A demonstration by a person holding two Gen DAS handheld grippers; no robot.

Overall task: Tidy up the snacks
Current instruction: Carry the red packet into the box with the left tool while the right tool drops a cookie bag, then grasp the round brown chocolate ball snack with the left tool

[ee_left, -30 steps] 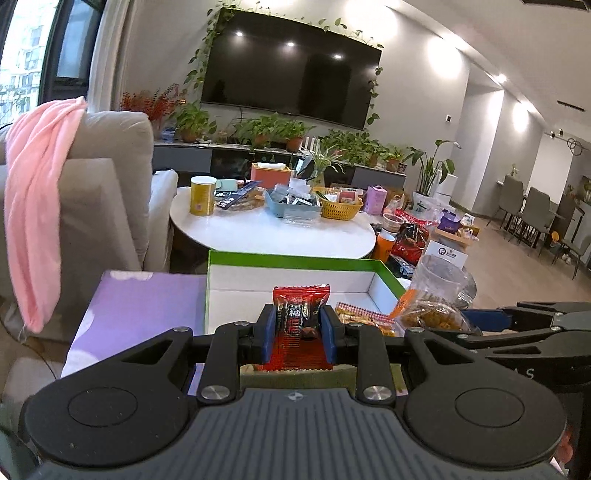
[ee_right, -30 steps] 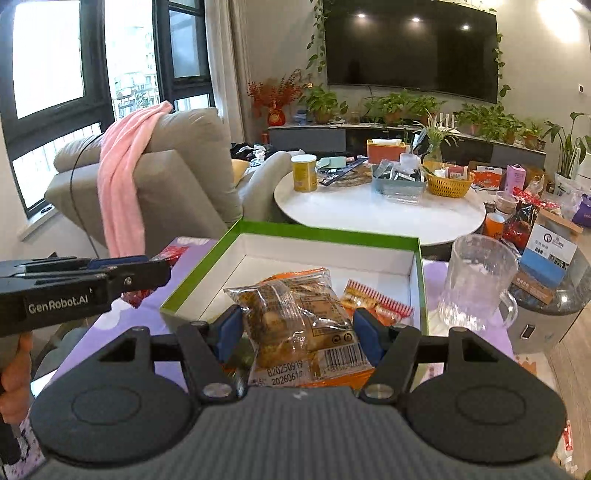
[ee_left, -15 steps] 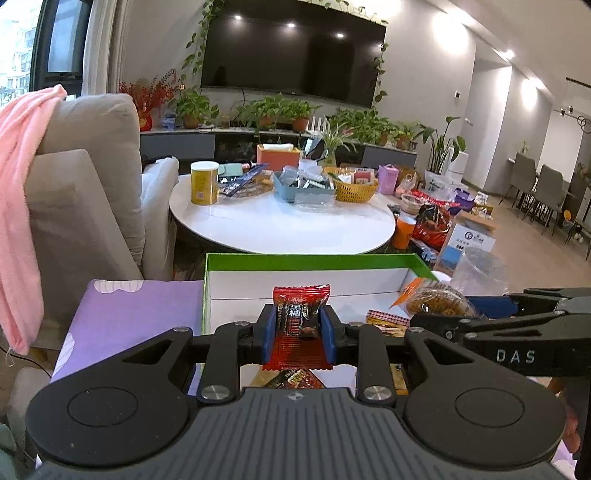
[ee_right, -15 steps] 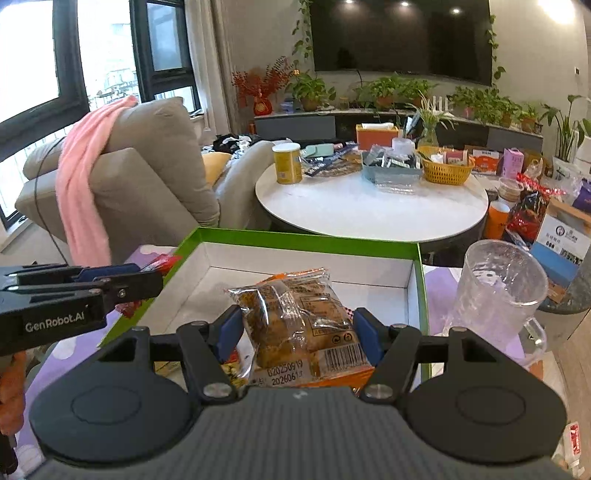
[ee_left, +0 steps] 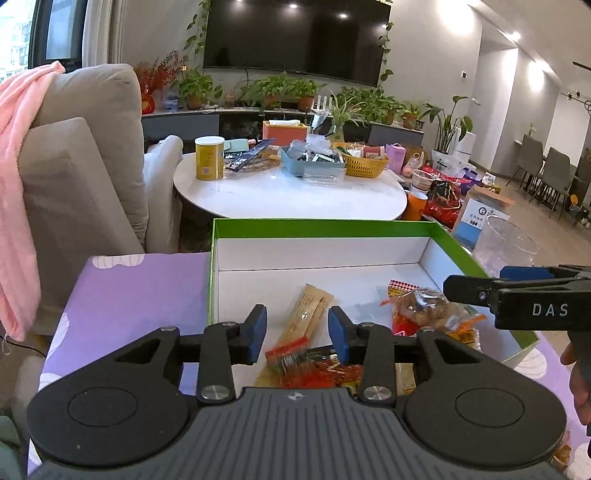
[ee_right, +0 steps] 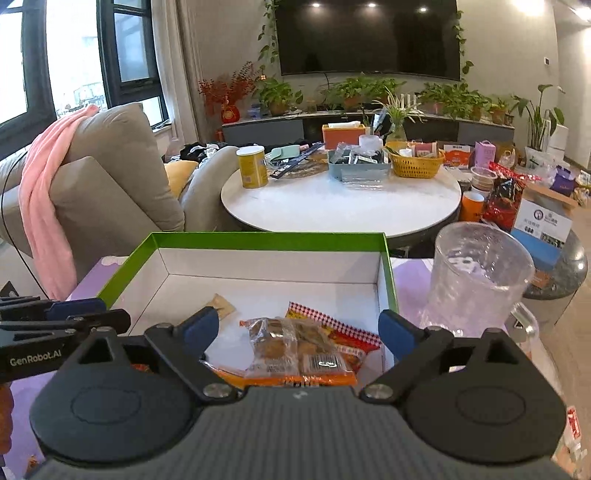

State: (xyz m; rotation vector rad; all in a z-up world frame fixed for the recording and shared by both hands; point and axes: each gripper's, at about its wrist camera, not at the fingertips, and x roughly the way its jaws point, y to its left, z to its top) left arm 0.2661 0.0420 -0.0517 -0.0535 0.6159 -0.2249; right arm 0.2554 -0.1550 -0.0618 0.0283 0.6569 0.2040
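Left gripper (ee_left: 297, 334) is opening, pads clear of the red snack packet (ee_left: 291, 360), which sits low between them in the green box (ee_left: 325, 226). Right gripper (ee_right: 299, 332) gapes loose around the cookie packet (ee_right: 295, 349), at 3 o'clock of the left one.

Ahead of me a black television (ee_right: 369, 37) hangs on a pale wall above potted plants (ee_right: 373, 90). A grey sofa (ee_right: 110, 177) draped with a pink blanket (ee_right: 44, 206) sits by dark-framed windows (ee_right: 74, 62); ceiling spotlights (ee_left: 515, 36) glow.
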